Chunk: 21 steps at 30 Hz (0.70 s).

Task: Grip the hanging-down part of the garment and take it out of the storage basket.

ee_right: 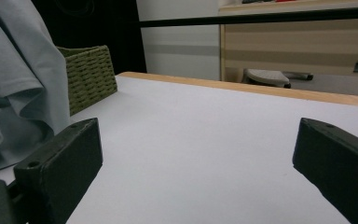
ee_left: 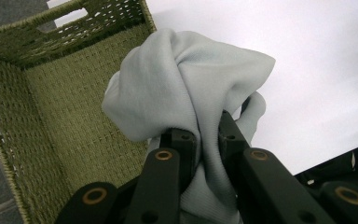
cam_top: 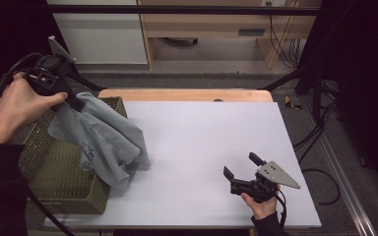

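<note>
- High view: the left gripper [cam_top: 74, 101] is gripping a grey garment [cam_top: 106, 137] by a pinch of cloth at the far left and holding it up over the woven basket [cam_top: 59, 184]. Most of the cloth is hanging across the basket's right rim, with a fold spilling onto the white table [cam_top: 206, 142]. By my reading the lift is underway, and either getting it wholly into the basket or out onto the table is still to do. The right gripper [cam_top: 243, 167] is sitting low at the near right, well apart from the garment.
- Left gripper view: the jaws are pinching together on a bunched fold of the garment [ee_left: 186, 93]; the basket's [ee_left: 51, 116] open inside is lying to the left beneath it, and nothing is showing in the part of it in view.
- Right gripper view: the jaws are standing wide apart with nothing between them, just above the table [ee_right: 205, 135]. The garment [ee_right: 18, 88] is hanging at the left, the basket [ee_right: 91, 74] behind it. Nothing is blocking the way across; a wooden edge strip [ee_right: 242, 88] is running along the far side.
</note>
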Available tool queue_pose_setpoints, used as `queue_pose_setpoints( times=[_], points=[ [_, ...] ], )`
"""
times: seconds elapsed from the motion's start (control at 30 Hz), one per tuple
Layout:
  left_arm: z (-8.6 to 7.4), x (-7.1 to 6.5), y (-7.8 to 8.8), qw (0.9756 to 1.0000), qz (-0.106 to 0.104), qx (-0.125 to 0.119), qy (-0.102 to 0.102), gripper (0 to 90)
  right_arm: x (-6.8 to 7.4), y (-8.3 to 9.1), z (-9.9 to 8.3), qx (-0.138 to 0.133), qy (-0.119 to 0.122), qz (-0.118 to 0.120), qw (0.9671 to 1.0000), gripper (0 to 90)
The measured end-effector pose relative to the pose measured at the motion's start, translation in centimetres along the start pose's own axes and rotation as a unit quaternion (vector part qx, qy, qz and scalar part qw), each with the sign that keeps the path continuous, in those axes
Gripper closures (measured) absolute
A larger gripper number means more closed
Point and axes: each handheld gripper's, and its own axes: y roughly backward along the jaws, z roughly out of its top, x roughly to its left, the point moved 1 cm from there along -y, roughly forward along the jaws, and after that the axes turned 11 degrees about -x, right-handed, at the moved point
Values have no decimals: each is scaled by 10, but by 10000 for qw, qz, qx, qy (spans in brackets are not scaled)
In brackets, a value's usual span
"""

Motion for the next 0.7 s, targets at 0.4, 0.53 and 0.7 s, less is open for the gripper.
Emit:
queue_pose_setpoints(
  times=[0.4,0.53,0.7],
  points=[
    [0,-2,0,10000,-12,-5,-17,808,-1,4,-1,20,23,-51,10000,16],
    [1,-4,1,10000,-15,-5,-27,808,-2,4,-2,49,-27,-63,10000,17],
    [2,-6,1,10000,-2,-10,-45,809,-4,4,-3,39,-21,-45,10000,18]
  ],
)
